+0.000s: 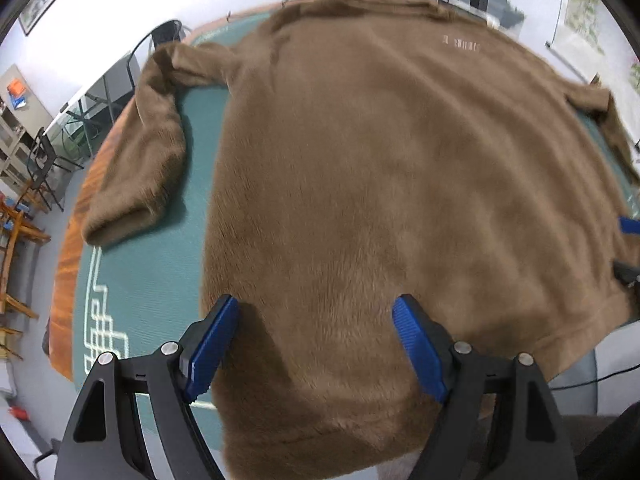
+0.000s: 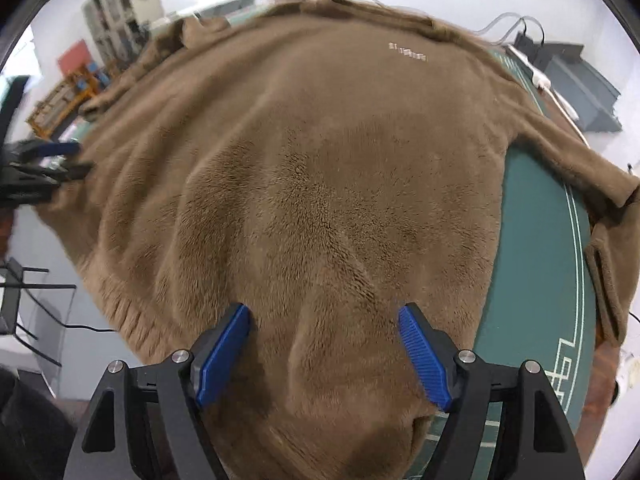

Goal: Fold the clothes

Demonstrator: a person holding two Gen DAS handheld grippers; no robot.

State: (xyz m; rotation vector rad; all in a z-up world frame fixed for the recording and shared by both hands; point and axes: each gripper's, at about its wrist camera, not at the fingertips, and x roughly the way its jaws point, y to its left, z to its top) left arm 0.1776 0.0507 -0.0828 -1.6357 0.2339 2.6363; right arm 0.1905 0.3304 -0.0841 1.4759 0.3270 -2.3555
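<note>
The brown fleece sweater (image 1: 360, 184) lies spread flat on the green table mat (image 1: 160, 280), filling mid-frame, its sleeve (image 1: 148, 152) at upper left; likely laid out for folding. Left gripper (image 1: 318, 348) and right gripper (image 2: 324, 354) hover over its hem, fingers apart, gripping nothing.

The left gripper (image 1: 316, 344) points steeply down, its 2 blue pads (image 1: 212, 348) spread wide with nothing pinched between them. The right gripper (image 2: 324, 354) tilts down much the same, its pads (image 2: 424, 356) also wide apart and gripping nothing. Each shows at the edge of the other's view, side by side.
</note>
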